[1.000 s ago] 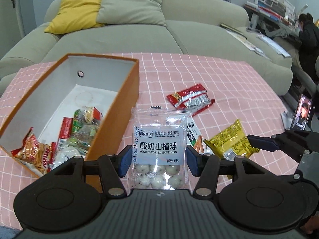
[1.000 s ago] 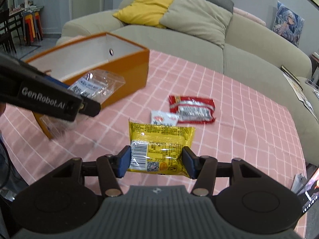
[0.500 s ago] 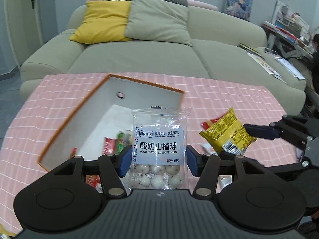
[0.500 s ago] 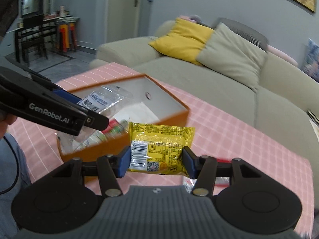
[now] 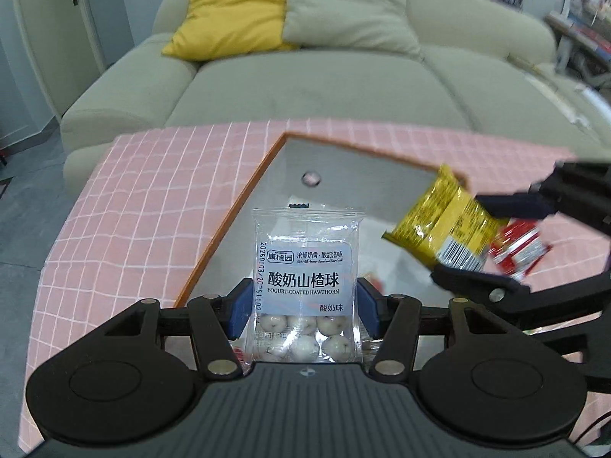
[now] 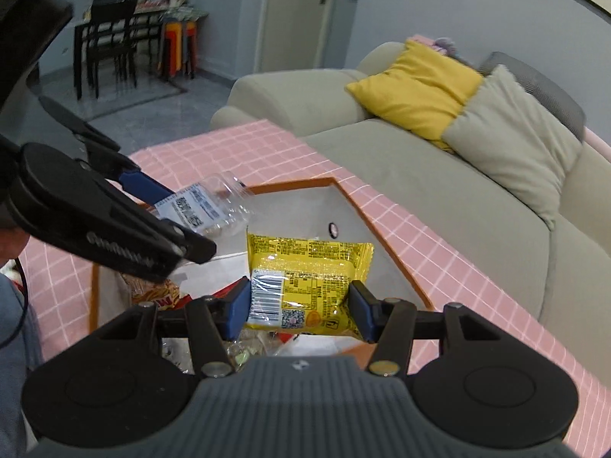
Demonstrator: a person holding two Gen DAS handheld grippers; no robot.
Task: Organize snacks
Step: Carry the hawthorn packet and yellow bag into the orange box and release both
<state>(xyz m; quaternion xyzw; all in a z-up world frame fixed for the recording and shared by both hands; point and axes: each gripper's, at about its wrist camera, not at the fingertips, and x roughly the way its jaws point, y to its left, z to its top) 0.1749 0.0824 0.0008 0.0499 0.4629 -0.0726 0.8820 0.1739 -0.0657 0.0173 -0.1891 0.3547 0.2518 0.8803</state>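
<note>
My left gripper (image 5: 304, 309) is shut on a clear packet of yogurt-coated hawthorn balls (image 5: 305, 267) and holds it over the open orange box (image 5: 229, 213). My right gripper (image 6: 299, 305) is shut on a yellow snack packet (image 6: 305, 278), also above the box (image 6: 382, 236). In the left wrist view the yellow packet (image 5: 443, 229) hangs over the box's right side, held by the right gripper (image 5: 485, 244). The right wrist view shows the left gripper (image 6: 168, 221) with the clear packet (image 6: 206, 206) at the left. Several wrapped snacks (image 6: 160, 294) lie inside the box.
The box stands on a table with a pink checked cloth (image 5: 133, 198). A red snack packet (image 5: 519, 252) lies on the cloth right of the box. A beige sofa (image 5: 305, 76) with a yellow cushion (image 5: 229, 15) runs behind the table. Dark chairs (image 6: 107, 53) stand far off.
Both grippers have carried their packets leftward from the table's middle to above the orange box. The yellow packet has come up beside the clear one, and the grips have not altered.
</note>
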